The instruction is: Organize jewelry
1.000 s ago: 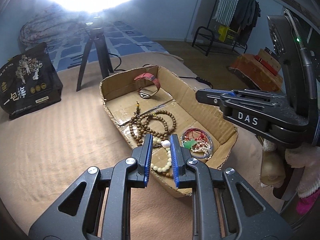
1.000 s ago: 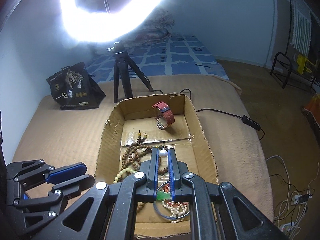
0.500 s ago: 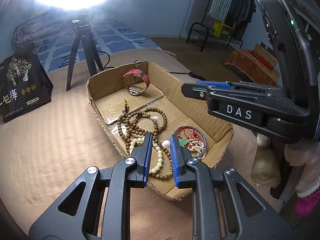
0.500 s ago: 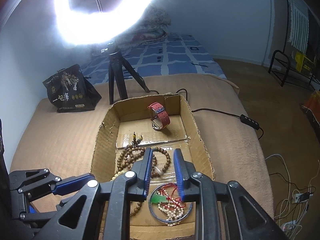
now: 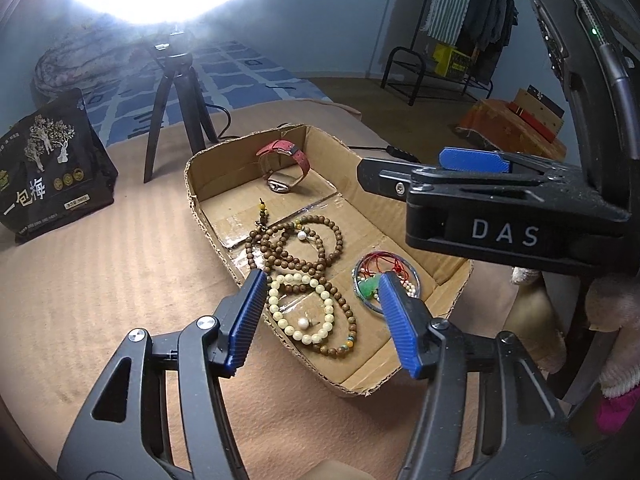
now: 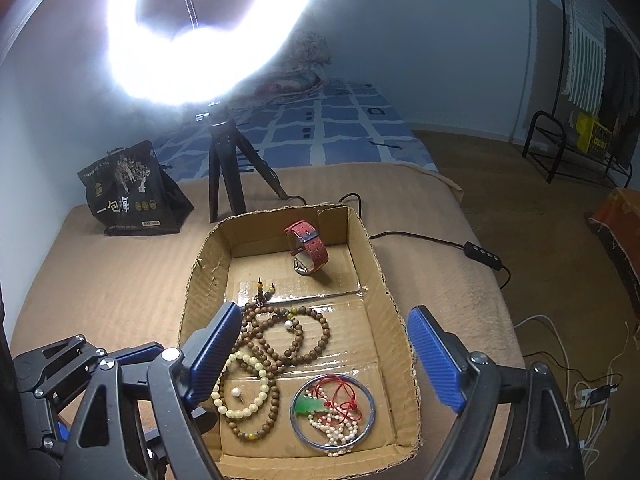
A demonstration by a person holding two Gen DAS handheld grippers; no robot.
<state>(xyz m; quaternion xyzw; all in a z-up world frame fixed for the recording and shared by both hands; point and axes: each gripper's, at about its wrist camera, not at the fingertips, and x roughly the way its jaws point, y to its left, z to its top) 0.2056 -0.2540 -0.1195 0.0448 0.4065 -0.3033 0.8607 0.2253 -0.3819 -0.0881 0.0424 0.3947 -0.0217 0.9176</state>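
Both tongs wide over the jewelry box

Left tongs (image 5: 320,320) and right tongs (image 6: 324,360) hold nothing; two pearl studs (image 5: 303,323) lie among the beads (image 5: 296,256) in the box (image 6: 396,312) on the bed.

We see a dim, bluish room lit mainly by a ring light (image 6: 208,36), which blows out to white glare and haze at the top of both views. Fisheye distortion bends the edges and darkens the corners. The cardboard box (image 6: 200,280) stays sharp.
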